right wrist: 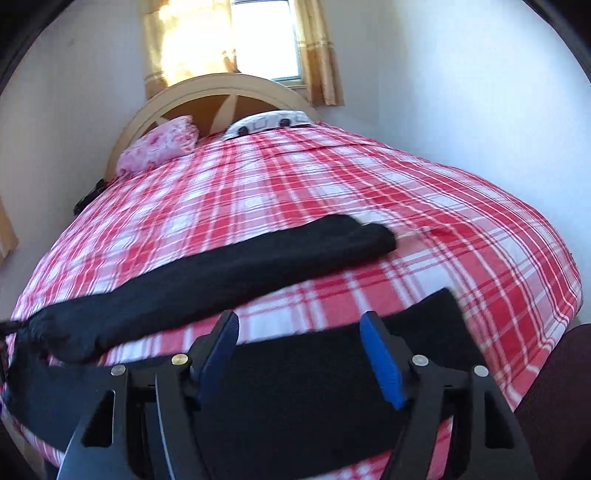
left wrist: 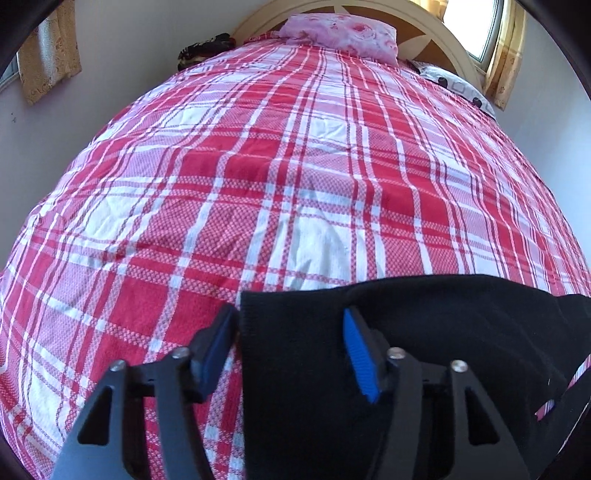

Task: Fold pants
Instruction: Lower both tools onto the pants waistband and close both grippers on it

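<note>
Black pants (right wrist: 221,269) lie on a red and white plaid bed cover (right wrist: 332,192). In the right wrist view one leg stretches from lower left to the middle of the bed, and the other leg lies near the front edge under my right gripper (right wrist: 299,336). The right gripper is open and empty, its blue pads either side of that near leg. In the left wrist view my left gripper (left wrist: 290,325) is open over the left end of the black pants (left wrist: 424,325), which lie flat at the bed's near edge.
A pink floral pillow (left wrist: 343,33) and a white patterned pillow (left wrist: 454,83) lie at the curved headboard (right wrist: 221,85). A dark bundle (left wrist: 205,50) sits at the far left corner of the bed. A window with yellow curtains (right wrist: 317,51) is behind the headboard.
</note>
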A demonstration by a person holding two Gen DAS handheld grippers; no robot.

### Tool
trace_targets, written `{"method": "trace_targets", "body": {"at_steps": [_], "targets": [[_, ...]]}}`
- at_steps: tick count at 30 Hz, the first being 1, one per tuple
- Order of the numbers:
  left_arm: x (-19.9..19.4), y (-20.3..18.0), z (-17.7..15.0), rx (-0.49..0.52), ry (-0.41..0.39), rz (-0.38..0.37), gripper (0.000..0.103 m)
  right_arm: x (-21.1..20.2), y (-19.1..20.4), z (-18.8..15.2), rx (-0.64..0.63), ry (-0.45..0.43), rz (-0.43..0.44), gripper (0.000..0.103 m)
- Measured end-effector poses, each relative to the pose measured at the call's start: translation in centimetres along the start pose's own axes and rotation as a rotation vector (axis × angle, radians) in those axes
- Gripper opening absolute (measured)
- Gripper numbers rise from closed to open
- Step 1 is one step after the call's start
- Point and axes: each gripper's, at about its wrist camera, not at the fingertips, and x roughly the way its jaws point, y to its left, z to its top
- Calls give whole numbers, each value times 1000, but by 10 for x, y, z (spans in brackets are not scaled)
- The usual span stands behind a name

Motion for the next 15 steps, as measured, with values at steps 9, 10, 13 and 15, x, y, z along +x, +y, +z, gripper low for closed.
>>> {"method": "trace_targets", "body": {"at_steps": [9,10,13,15], "targets": [[7,-13,10,40,15,28,43,75,-63,73,141,94,-30,70],[7,-14,10,47,19,33,43,87,-65,81,150,114,-23,70],[9,-15,12,59,35,35,43,118,-65,102,141,148,-13,70],[11,-15,13,67,38,34,43,138,-66,112,139,178,-2,70]]}}
